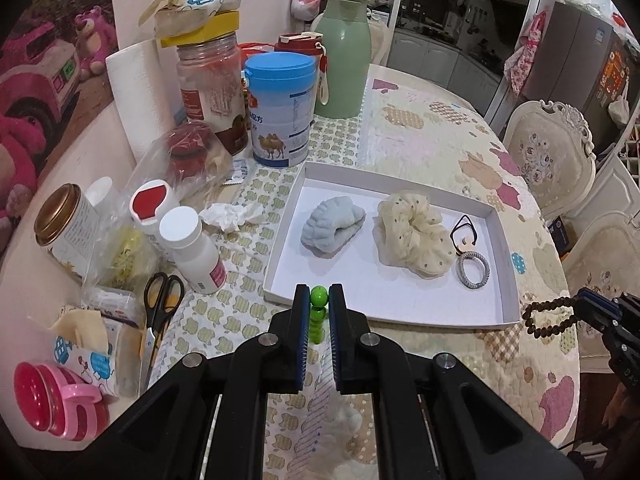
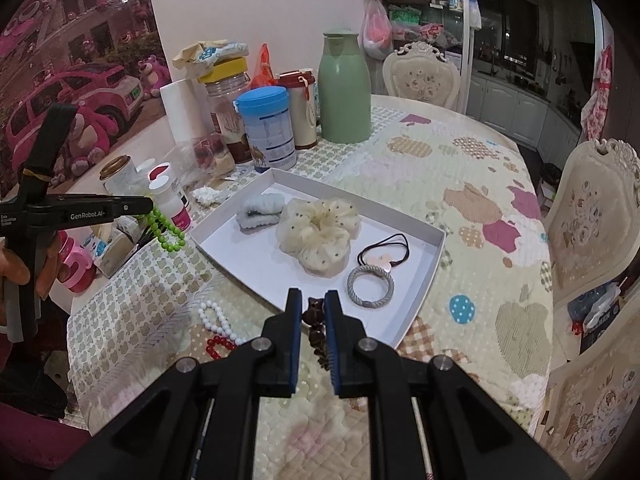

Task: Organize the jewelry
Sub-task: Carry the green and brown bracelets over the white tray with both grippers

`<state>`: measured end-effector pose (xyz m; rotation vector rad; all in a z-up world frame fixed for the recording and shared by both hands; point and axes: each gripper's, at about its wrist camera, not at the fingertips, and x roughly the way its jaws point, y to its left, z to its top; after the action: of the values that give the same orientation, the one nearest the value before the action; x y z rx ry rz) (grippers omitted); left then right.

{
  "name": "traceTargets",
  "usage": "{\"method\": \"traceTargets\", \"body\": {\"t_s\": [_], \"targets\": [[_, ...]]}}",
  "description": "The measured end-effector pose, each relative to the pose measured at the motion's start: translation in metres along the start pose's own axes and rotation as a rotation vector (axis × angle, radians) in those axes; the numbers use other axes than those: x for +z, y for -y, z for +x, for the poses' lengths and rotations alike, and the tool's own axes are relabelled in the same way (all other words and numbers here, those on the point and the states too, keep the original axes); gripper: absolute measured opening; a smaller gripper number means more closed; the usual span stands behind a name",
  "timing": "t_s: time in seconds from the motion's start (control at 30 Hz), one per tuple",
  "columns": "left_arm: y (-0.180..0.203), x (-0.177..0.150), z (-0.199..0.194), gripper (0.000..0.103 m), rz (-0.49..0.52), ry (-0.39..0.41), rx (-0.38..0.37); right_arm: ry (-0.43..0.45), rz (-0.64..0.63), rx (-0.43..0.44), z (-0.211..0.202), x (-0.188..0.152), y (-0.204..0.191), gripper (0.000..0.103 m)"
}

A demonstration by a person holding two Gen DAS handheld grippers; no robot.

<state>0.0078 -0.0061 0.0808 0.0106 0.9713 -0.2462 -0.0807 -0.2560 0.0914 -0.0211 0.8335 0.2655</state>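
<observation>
A white tray (image 1: pixel 508 264) holds a blue scrunchie (image 1: pixel 334 220), a cream dotted scrunchie (image 1: pixel 412 236), a black hair tie (image 1: pixel 464 232) and a grey ring hair tie (image 1: pixel 474 270). My left gripper (image 1: pixel 319 300) is shut on a green bead bracelet (image 1: pixel 318 312), just before the tray's near edge; the bracelet hangs from it in the right wrist view (image 2: pixel 168 228). My right gripper (image 2: pixel 313 304) is shut on a brown bead bracelet (image 2: pixel 316 328) near the tray's (image 2: pixel 434 256) near corner; it shows in the left wrist view (image 1: pixel 548 316).
A white bead bracelet (image 2: pixel 218 318) and a red bead bracelet (image 2: pixel 218 346) lie on the quilted cloth left of my right gripper. Bottles, a blue-lidded can (image 1: pixel 278 108), a green thermos (image 1: pixel 344 56), scissors (image 1: pixel 160 304) and a pink cup (image 1: pixel 60 404) crowd the left. Chairs stand right.
</observation>
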Motion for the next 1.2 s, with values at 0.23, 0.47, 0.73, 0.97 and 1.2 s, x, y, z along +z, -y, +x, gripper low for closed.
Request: {"method": "traceTargets", "body": {"t_s": [0.23,0.47,0.73,0.97,1.2], "targets": [[0.002,0.008,0.005,0.001,0.005,0.002,0.008,0.002,0.006,-0.007,0.001,0.006,0.003,0.011],[0.004,0.018,0.014,0.001,0.007,-0.007,0.010,-0.003,0.013,-0.014,0.007,0.011,0.009,0.011],[0.011,0.029,0.031,0.001,0.000,-0.023,0.005,-0.023,0.022,-0.014,0.021,0.015,0.014,0.011],[0.024,0.036,0.054,0.001,0.001,-0.051,-0.003,-0.031,0.050,-0.002,0.037,0.023,0.022,0.011],[0.035,0.041,0.081,0.001,-0.018,-0.092,-0.031,-0.058,0.080,0.048,0.068,0.029,0.020,0.011]]}}
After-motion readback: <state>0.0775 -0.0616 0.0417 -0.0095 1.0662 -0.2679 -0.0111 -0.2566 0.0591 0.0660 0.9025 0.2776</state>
